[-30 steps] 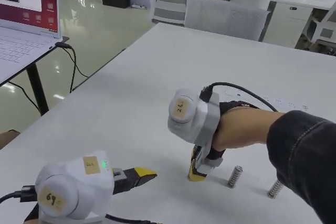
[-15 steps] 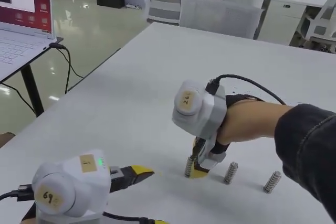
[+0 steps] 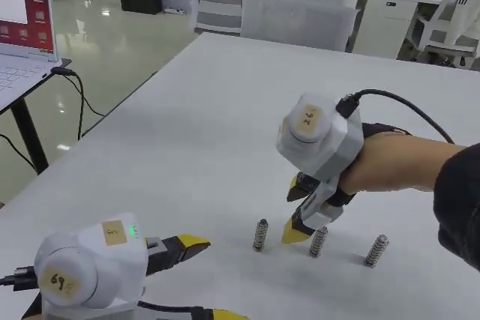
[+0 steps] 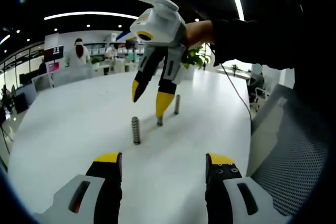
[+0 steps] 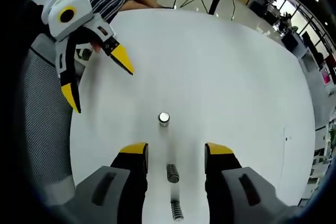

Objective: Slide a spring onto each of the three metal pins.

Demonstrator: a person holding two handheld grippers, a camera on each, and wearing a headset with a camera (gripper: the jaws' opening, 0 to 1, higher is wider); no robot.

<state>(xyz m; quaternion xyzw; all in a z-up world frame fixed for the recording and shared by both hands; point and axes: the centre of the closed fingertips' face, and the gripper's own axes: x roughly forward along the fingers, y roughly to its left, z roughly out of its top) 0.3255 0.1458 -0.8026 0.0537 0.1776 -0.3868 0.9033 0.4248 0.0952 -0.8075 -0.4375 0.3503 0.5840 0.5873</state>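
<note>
The middle spring (image 5: pixel 172 172) is seen upright just beneath the right gripper (image 5: pixel 176 153), jaws spread and empty; the left gripper (image 4: pixel 164 158), also spread, is held well apart.

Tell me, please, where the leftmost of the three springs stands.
In the head view the leftmost spring stands upright on the white table, just left of the open tongs of the right gripper.

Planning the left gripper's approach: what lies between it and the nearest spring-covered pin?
The stretch is bare: white tabletop runs from the open left gripper to the nearest spring-covered pin, as the left gripper view shows.
</note>
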